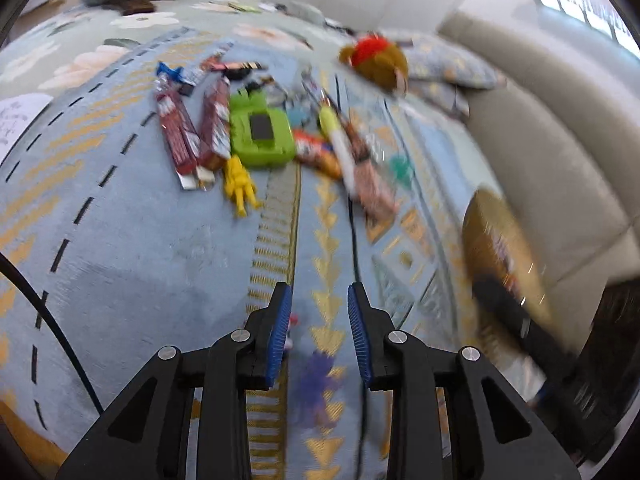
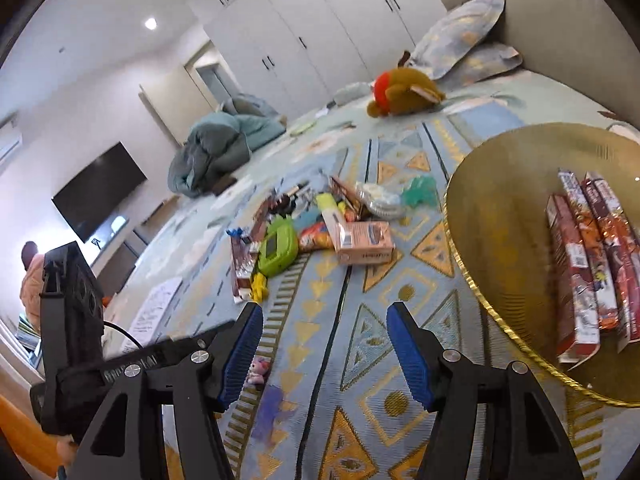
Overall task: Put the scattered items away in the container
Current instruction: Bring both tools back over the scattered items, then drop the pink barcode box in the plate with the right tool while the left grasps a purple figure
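Scattered items lie in a heap on the patterned blue blanket: a green toy console (image 1: 262, 130) (image 2: 278, 248), a yellow figure (image 1: 239, 184) (image 2: 259, 286), red snack bars (image 1: 178, 128), an orange packet (image 1: 316, 152) and a pink box (image 2: 364, 242). The round gold container (image 2: 500, 200) sits at the right and holds several red boxes (image 2: 580, 264); in the left wrist view the container (image 1: 496, 240) is blurred. My left gripper (image 1: 319, 288) is open above a purple toy (image 1: 316, 376), gripping nothing. My right gripper (image 2: 325, 308) is open and empty over the blanket.
A brown plush bear (image 2: 404, 94) and pillows (image 2: 464, 36) lie at the far end by a padded headboard. A bundled duvet (image 2: 216, 148), a paper sheet (image 2: 154, 312) and a small pink doll (image 2: 258, 370) are to the left. A person (image 2: 32, 276) stands far left.
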`<state>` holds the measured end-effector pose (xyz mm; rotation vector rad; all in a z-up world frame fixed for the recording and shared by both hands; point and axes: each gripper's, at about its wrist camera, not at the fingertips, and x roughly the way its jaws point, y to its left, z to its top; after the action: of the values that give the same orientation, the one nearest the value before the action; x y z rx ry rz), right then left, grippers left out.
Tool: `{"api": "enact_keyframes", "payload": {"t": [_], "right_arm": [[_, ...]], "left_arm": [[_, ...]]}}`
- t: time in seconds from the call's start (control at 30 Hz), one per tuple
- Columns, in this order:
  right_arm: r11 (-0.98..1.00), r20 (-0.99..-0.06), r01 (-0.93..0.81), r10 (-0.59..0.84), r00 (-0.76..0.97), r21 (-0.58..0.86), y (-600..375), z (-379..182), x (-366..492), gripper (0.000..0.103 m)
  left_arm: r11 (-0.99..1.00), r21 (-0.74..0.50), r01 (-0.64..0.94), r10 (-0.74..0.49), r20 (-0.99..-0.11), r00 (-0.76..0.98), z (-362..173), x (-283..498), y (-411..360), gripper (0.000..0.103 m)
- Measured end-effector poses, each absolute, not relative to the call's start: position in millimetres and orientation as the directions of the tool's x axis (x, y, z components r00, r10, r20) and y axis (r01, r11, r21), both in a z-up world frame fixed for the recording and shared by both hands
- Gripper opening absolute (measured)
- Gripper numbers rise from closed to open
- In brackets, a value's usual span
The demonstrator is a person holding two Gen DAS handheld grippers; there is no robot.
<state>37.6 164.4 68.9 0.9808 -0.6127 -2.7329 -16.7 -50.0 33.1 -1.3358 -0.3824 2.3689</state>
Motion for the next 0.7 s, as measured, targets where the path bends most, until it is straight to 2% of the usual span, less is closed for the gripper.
{"api": "enact_keyframes", "payload": {"t": [0.17,0.27,0.33,0.6,0.7], "right_arm": [[-0.937,-0.615,-0.025,-0.209,-0.76,0.349,149,71,-3,0.063],[-0.963,-0.659,-0.06,-0.134,-0.74,0.263,138,67,-30,0.063],[-0.974,-0.688,-0.096,-0.075,-0.722,0.207,133,61,-48,0.063],[-0.979,-0.778,-0.18,0.043,-0.627,0.091,130,16,-93,0.064],[-0.966,-0.791,-0.227,0.038,-0.611,0.128,144,7,-103,0.065]], "left_arm": [[-0.874,-0.367,-0.317,0.471,-0.802,-0.368,25,-4,-31,0.027],[-0.884,-0.304,-0.355,0.426,-0.836,-0.344,20,2,-22,0.027],[-0.897,-0.273,-0.349,0.389,-0.861,-0.327,15,3,-20,0.027],[-0.903,-0.309,-0.299,0.396,-0.868,-0.299,7,4,-34,0.027],[-0.903,-0.293,-0.313,0.386,-0.874,-0.296,7,9,-33,0.027]]}}
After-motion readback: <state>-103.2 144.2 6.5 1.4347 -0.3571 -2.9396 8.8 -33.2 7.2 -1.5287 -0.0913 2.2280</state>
